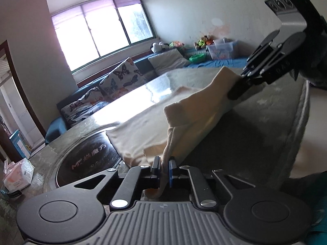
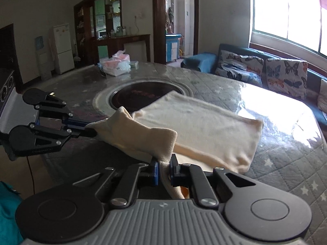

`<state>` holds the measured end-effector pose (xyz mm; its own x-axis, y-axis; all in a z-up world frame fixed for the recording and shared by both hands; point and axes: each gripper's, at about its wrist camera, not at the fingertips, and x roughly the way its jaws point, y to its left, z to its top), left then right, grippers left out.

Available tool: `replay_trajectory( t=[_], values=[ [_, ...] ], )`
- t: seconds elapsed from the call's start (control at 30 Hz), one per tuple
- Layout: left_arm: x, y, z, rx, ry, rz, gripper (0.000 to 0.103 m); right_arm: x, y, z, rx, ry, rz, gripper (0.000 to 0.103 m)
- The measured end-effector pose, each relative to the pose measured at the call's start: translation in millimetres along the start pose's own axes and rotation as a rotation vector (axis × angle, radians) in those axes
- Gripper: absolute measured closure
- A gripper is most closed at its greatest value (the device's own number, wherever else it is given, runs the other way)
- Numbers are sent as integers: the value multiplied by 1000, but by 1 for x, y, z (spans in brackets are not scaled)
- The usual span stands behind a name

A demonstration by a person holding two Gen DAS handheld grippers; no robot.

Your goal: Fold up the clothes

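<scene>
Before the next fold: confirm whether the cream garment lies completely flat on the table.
No. The near edge of the cream garment is lifted off the table, pinched in the left gripper and right gripper.

I've got the cream cloth point(image 2: 200, 126) here | soft, fleecy, folded flat into a rectangle | far part lies on the table, one corner over the dark round inset | near edge lifted off the surface, sagging between its two raised corners
</scene>
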<state>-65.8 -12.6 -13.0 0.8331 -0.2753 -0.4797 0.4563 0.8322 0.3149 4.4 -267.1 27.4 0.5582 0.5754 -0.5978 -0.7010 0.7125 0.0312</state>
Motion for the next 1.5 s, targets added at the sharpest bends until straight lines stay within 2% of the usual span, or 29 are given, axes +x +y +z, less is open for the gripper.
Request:
replay_trajectory(
  t=[0.23, 0.4, 0.6, 0.77, 0.97, 1.13, 1.2, 1.23, 1.33, 1.43, 1.5],
  values=[
    [-56, -11, 5, -29, -38, -42, 95, -49, 22, -1, -15, -18, 37, 94],
    [-58, -8, 8, -40, -44, -41, 95, -64, 36, -5, -18, 0, 50, 94],
    [-27, 11, 31, -59, -80, 0, 95, -55, 20, 16, -7, -29, 7, 95],
    [27, 36, 57, -72, -80, 22, 95, -30, -12, 39, 15, -34, -43, 95],
    [109, 56, 67, -107, 6, 34, 95, 21, -62, 57, 85, 6, -105, 95],
    [160, 61, 55, -125, 99, 51, 91, 73, -95, 48, 184, 61, -163, 93],
    [171, 64, 49, -138, 124, 55, 90, 87, -104, 39, 233, 68, -192, 90],
    [174, 66, 47, -150, 139, 58, 85, 92, -109, 35, 251, 69, -208, 90],
    [176, 73, 44, -172, 156, 81, 79, 94, -120, 27, 334, 55, -247, 87],
    [169, 81, 48, -212, 157, 110, 79, 84, -121, 26, 345, 25, -272, 87],
    [159, 88, 52, -256, 146, 109, 76, 74, -115, 26, 321, 12, -258, 86]
  ],
)
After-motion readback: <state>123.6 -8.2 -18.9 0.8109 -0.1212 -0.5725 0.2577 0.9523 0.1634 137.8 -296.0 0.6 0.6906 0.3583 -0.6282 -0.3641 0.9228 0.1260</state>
